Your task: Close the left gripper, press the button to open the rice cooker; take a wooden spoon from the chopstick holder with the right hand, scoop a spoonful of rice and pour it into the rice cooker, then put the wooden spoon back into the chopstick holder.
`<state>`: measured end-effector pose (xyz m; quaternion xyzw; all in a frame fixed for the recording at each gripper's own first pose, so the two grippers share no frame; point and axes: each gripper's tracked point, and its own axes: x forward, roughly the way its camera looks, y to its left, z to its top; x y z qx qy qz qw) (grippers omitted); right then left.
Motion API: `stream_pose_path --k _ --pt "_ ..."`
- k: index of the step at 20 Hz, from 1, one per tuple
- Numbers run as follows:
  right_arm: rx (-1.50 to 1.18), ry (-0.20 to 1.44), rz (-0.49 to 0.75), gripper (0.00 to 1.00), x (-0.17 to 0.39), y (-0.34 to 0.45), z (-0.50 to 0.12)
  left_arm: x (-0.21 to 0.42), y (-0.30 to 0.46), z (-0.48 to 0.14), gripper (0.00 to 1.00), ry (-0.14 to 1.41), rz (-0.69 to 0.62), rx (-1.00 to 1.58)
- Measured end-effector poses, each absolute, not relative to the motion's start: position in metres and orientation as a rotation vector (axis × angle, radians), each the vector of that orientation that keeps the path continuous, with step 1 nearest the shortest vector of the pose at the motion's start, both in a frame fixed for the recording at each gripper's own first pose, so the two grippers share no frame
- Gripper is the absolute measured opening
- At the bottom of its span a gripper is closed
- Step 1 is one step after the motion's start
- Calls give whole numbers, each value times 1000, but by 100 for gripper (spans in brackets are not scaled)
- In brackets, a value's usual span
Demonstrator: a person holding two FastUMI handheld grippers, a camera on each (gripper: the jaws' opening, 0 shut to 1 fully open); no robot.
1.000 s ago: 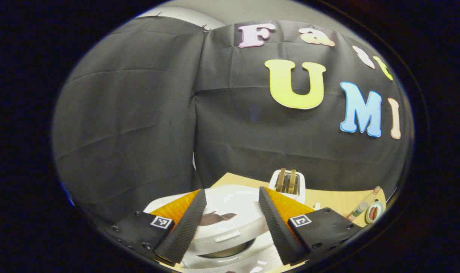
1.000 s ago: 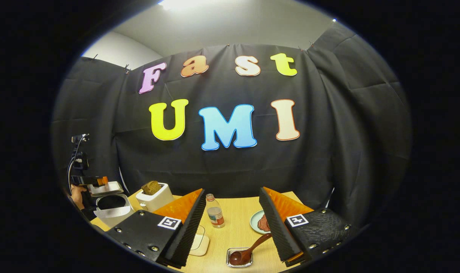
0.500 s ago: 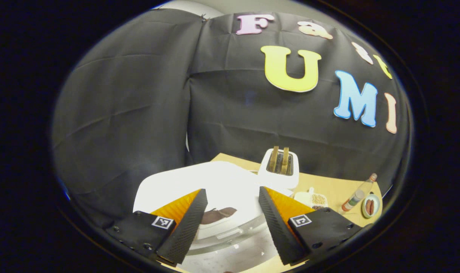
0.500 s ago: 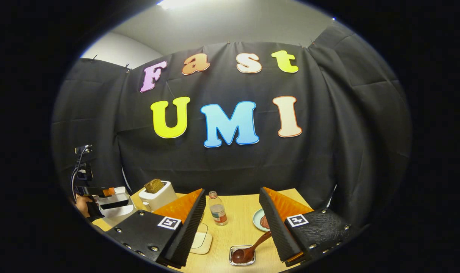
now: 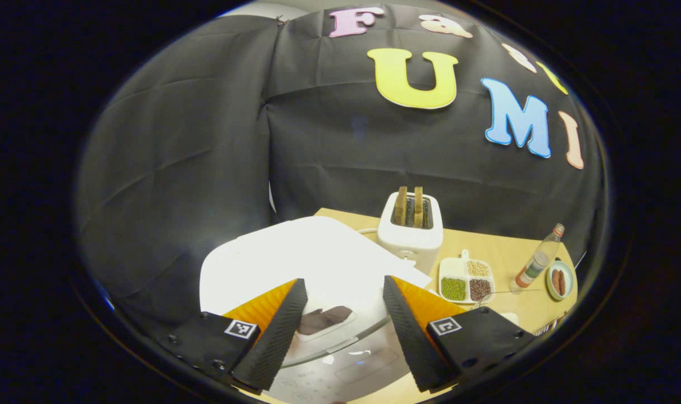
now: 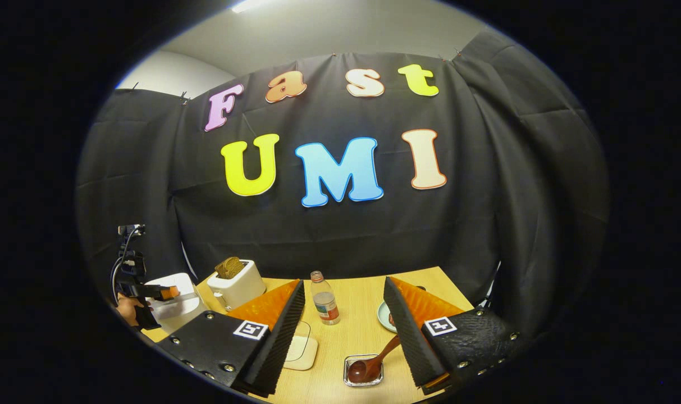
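Just above the white cooker (image 5: 295, 264), whose lid looks shut, the left gripper (image 5: 340, 292) hangs spread and empty. Likewise spread, the right gripper (image 6: 343, 294) hovers over the tabletop (image 6: 340, 342); the spoon (image 6: 374, 362) rests in a small clear holder (image 6: 364, 377).

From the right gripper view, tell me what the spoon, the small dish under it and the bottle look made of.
Spoon: dark reddish-brown with a sheen, likely lacquered wood.
Small dish: see-through with bright edges, glass or clear plastic.
Bottle: transparent, thin-walled, probably plastic, with a printed label band.
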<state>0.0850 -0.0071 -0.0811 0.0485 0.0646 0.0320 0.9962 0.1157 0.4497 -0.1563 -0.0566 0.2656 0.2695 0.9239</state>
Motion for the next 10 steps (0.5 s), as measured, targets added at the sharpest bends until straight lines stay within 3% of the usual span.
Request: stream_pose_path --k 10 --pt "86 107 75 86 83 -2 -78 118 445 -160 98 576 490 -84"
